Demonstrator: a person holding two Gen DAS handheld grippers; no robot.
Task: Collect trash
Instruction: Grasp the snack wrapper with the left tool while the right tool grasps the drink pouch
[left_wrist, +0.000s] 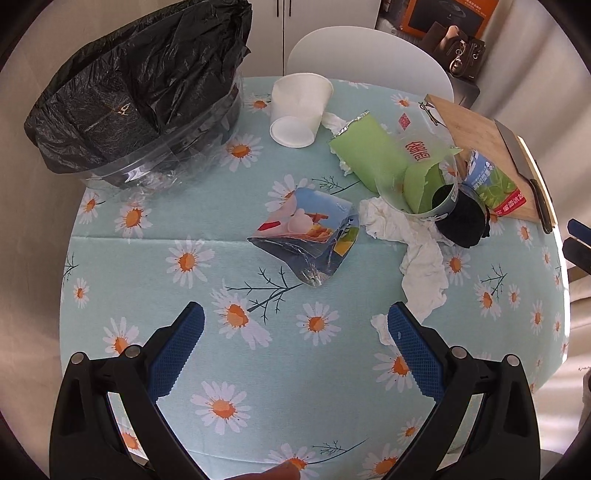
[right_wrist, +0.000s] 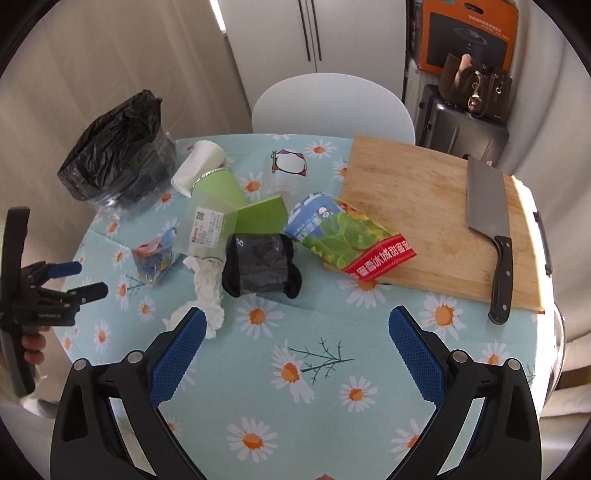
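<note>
both grippers, left and right, hover with jaws wide open, empty, above the surface; wrappers lie near, bin far left.

A home dining corner: a round table under a daisy-print cloth, a white chair pushed in at twelve o'clock, pale cupboard doors behind it. At two o'clock a wooden chopping board carries a cleaver; beyond it a handbag sits on a suitcase, below an orange appliance box
</note>
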